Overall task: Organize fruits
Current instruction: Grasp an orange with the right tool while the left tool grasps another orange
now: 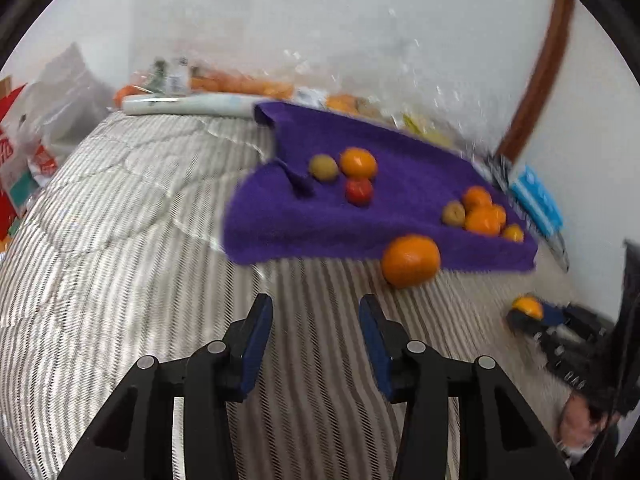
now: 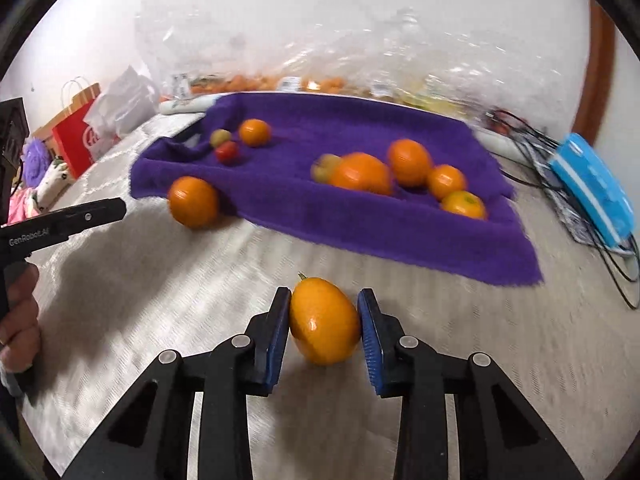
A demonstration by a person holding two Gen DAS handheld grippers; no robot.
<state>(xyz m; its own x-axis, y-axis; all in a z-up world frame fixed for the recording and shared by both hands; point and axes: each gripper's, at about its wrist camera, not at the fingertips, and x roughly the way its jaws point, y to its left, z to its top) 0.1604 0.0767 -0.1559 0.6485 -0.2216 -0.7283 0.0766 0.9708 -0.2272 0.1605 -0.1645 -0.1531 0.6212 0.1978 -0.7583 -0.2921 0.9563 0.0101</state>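
The right gripper [image 2: 324, 316] clamps a smooth, firm orange [image 2: 324, 322] across its middle (likely slippery), while the left gripper [image 1: 316, 320] hangs open, empty.

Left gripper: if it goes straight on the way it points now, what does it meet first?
Probably the striped bedcover just ahead of the empty left gripper, since it points downward. Beyond that lies the purple towel; the loose orange sits right of the line. Depth is uncertain.

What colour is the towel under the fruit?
Purple; the towel shows best in the right wrist view.
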